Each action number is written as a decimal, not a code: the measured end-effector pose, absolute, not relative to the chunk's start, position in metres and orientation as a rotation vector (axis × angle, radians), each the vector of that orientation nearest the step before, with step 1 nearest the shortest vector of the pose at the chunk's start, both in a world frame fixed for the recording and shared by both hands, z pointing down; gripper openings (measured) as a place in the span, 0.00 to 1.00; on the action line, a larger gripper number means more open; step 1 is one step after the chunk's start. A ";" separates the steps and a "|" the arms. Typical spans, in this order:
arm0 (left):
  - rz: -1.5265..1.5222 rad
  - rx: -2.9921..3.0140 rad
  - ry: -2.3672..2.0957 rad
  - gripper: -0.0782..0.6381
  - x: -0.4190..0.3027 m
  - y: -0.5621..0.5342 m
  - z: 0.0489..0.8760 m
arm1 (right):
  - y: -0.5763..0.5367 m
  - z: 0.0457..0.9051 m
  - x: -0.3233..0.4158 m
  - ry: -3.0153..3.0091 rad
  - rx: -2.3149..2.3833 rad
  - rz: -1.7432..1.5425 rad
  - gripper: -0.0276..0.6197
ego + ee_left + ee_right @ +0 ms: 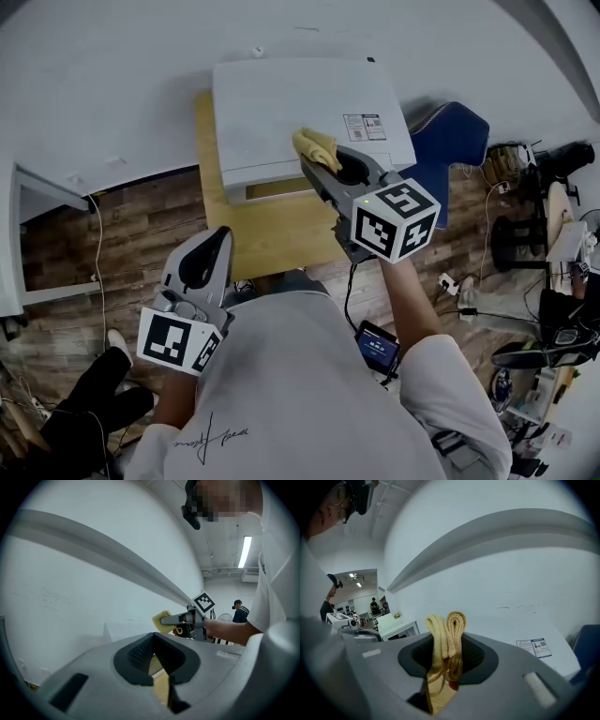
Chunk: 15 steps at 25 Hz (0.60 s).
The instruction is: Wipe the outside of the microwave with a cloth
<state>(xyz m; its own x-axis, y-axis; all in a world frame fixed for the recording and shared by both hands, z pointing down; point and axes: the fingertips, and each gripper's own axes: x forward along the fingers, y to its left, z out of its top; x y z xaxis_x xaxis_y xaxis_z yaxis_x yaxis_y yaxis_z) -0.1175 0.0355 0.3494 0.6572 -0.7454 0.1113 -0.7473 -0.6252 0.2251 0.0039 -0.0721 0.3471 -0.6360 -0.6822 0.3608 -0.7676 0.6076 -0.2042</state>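
White microwave [300, 103] sits at the far end of the wooden worktop [272, 234], up against the wall. My right tool [317, 164] is clamped tight on the folded yellow cloth [317, 147], which is over the microwave's top, near its front edge and right of centre. Left tool [221, 240] hangs at the near left, jaws pressed together, nothing in them.

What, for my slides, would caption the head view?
Right gripper holds yellow cloth over the microwave; left gripper idle, jaws shut.
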 end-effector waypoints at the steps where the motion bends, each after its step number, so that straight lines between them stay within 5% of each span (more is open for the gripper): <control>1: 0.015 2.627 -1.204 0.10 -0.116 0.034 0.349 | -0.071 0.345 0.009 -2.594 1.199 0.485 0.23; 15: 0.018 2.592 -1.256 0.10 -0.115 0.011 0.368 | -0.039 0.343 0.060 -2.668 1.360 0.420 0.23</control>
